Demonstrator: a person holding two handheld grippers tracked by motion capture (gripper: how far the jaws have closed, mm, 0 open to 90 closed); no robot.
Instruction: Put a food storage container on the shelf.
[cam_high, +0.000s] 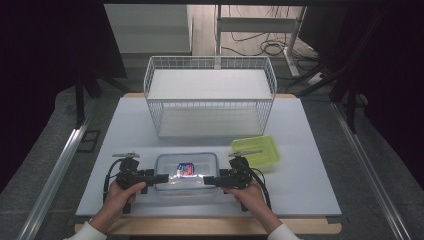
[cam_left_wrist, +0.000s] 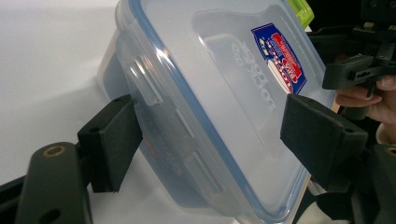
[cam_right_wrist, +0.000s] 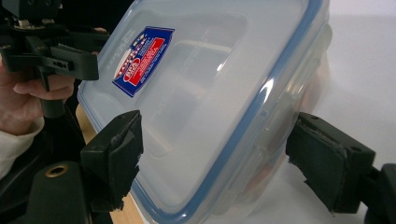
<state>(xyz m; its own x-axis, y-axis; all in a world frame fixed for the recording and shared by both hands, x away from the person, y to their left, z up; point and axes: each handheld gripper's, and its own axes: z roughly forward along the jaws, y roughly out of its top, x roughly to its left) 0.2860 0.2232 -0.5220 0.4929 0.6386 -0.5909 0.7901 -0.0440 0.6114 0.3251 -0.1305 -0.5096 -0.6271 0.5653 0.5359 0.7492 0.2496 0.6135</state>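
High view looking forward and down over whole table; both gripper views very close, facing inward from opposite ends, sharing the labelled clear container and each other's gripper.

LEFT TONGS: matte black body, block-shaped jaws, brass-coloured screw inset at jaw base, grey plate on top, black cable looped behind | RIGHT TONGS: same build, pad edges chipped and ragged, black cable trailing | SLEEVES: white cuffs on both wrists
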